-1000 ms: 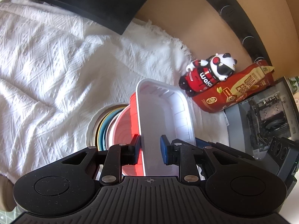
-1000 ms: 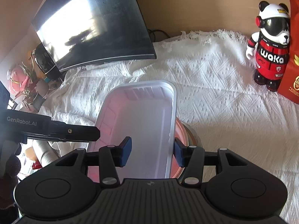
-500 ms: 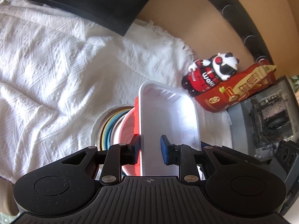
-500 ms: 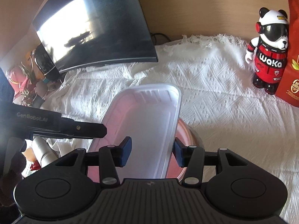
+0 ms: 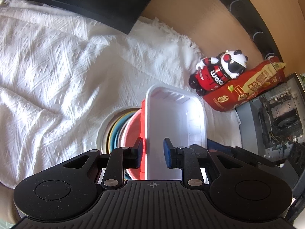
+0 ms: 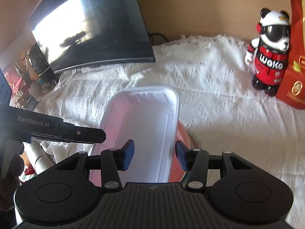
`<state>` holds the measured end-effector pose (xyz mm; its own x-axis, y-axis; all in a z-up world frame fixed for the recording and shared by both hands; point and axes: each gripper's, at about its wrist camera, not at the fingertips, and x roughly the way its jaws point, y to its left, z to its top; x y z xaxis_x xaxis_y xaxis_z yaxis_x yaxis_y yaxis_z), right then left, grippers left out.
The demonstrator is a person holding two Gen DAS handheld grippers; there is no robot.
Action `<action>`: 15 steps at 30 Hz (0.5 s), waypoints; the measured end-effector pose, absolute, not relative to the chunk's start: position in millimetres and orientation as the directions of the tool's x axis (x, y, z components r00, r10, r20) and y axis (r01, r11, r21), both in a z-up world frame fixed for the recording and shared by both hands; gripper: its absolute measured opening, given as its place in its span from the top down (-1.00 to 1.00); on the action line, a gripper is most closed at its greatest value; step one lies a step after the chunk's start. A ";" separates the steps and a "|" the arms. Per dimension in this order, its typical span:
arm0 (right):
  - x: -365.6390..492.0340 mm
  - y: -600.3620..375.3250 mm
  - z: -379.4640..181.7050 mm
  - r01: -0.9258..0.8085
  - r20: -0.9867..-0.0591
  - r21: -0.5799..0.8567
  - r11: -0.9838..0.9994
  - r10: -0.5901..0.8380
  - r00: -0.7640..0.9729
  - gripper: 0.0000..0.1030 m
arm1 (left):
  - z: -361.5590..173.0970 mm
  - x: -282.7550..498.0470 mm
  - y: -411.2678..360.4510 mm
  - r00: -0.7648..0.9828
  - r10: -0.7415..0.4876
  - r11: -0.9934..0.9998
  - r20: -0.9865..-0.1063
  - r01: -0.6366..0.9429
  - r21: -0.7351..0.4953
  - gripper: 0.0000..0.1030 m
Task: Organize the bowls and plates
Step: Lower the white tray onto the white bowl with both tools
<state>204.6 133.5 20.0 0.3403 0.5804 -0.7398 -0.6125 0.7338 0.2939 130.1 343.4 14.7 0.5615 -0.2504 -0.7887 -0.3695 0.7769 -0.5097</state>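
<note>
Tray [image 6: 144, 126] slightly lower in right-wrist frame, panda [image 6: 270, 57] shifted right and down, left gripper [image 6: 83, 133] further into view at left.

You have one white tray [image 5: 175, 118], one red bowl [image 5: 133, 126], one stack of plates [image 5: 112, 131], one panda figure [image 6: 270, 51] at two o'clock, one monitor [image 6: 91, 28], two grippers [image 5: 153, 153] [image 6: 154, 155].

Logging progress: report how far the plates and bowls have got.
Done: coloured plates stacked, red bowl on top. In hand: white tray over the bowl, left gripper and right gripper each straddling a long rim; grip unclear. Remaining, likely: settling the tray and letting go.
</note>
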 end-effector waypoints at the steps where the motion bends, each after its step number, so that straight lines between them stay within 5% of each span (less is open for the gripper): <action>1: 205.3 133.3 20.8 -0.613 -0.738 0.281 0.738 0.575 0.353 0.06 | 13.7 130.8 344.9 0.562 -0.245 0.776 -0.790 -0.374 -0.507 0.51; 15: 231.8 149.3 -9.5 -0.595 -0.785 0.276 0.755 0.534 0.313 0.07 | -11.7 156.7 363.1 0.538 -0.245 0.754 -0.807 -0.417 -0.507 0.51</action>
